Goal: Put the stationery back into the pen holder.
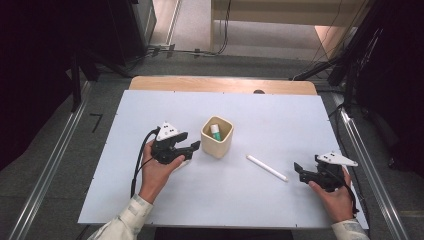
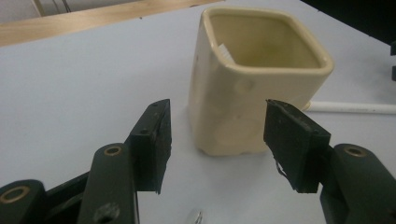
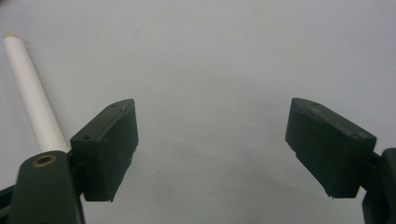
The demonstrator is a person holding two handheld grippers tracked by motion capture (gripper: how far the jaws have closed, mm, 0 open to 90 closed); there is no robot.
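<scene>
The left gripper sat just beside the cream square cup, jaws open and empty, apparently to steady it, while the right gripper, likewise open and empty, waited beyond the white stick.

Two hand-held black grippers flank a cream square cup: the left gripper and right gripper each carry a grey three-cornered plate (dotted with small dark marks). Black cables trail from both. Blocky jaws show brass-ringed pivot holes. Pale, light-coloured sleeve cuffs cover both wrists.
</scene>
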